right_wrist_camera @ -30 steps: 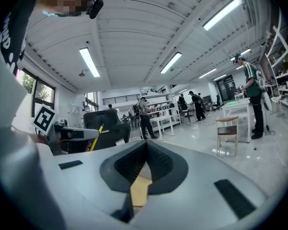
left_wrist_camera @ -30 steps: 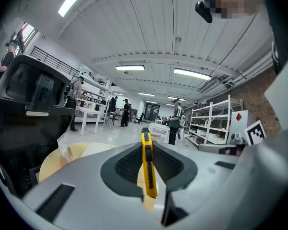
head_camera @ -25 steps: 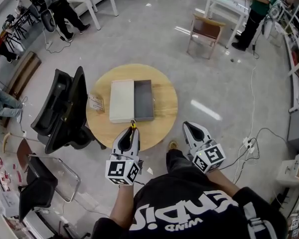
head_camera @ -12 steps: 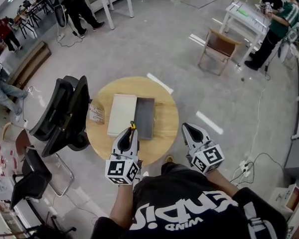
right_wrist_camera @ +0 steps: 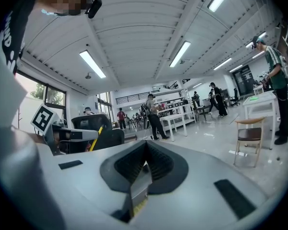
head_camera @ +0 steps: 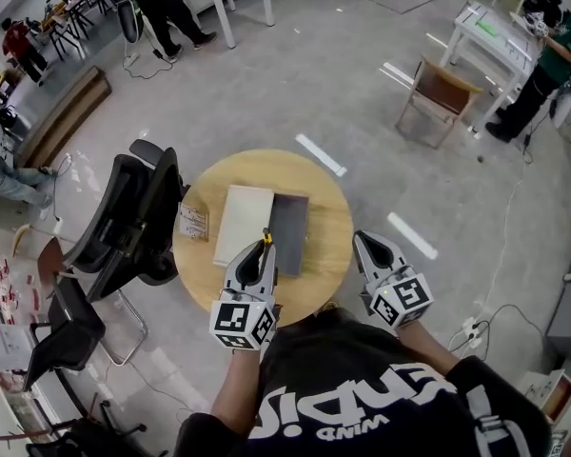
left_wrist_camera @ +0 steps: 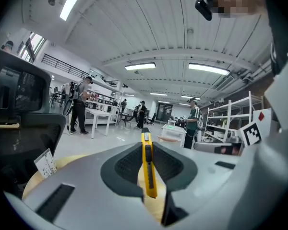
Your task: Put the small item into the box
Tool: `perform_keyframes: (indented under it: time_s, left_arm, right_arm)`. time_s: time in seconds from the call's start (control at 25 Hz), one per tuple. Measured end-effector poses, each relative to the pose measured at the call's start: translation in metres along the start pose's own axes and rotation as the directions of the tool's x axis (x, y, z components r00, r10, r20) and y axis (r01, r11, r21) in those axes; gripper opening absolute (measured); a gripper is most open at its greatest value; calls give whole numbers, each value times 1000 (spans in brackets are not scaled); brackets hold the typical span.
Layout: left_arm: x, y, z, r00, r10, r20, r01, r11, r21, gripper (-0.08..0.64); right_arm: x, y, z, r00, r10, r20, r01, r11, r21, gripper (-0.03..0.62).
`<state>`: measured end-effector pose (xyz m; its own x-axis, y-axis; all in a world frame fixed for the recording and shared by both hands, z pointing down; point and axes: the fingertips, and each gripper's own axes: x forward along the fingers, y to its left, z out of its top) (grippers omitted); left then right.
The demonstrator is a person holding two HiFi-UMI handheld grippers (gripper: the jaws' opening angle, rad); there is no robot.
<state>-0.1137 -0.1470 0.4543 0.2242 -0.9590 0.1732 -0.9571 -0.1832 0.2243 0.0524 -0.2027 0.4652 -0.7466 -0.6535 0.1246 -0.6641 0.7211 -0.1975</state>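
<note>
Left gripper [left_wrist_camera: 147, 152] grasps yellow cutter [left_wrist_camera: 148, 174] mid-body | probably light, stiff, slippery | right gripper [right_wrist_camera: 143, 169] clenched, empty | box [head_camera: 289, 238] centre frame

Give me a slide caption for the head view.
Left gripper grips a yellow utility knife; open box waits on the round table ahead.

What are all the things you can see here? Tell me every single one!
round table: 1, light wood, centre.
box: 1, grey, on the table.
flat panel: 1, white, against the box's left side.
small card: 1, white with print, table's left edge.
office chairs: at least 2, black, left of the table.
wooden chair: 1, brown, far right on the floor.
utility knife: 1, yellow, in the left gripper.
left gripper: jaws shut on the utility knife, over the table's near side.
right gripper: jaws shut, empty, by the table's right edge.
</note>
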Motion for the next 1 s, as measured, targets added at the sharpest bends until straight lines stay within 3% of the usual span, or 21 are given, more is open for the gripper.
perform_keyframes:
  time_s: [0.52,0.76,1.0]
  left_arm:
    - [30,29,-14,998,-34,-59,35,999,22,71]
    - [63,35,-43,989,-55,-138,55,998,-4,71]
    - [90,44,-87,965,-48,-260,56,998,25,71]
  right_arm:
    - [24,4,-6,1000,-25,8,25,1000,12,1]
    - [21,-6,0,998,-56,18,56,998,10,0]
    - [18,-13,1,997,-82,17,82,997,5,0]
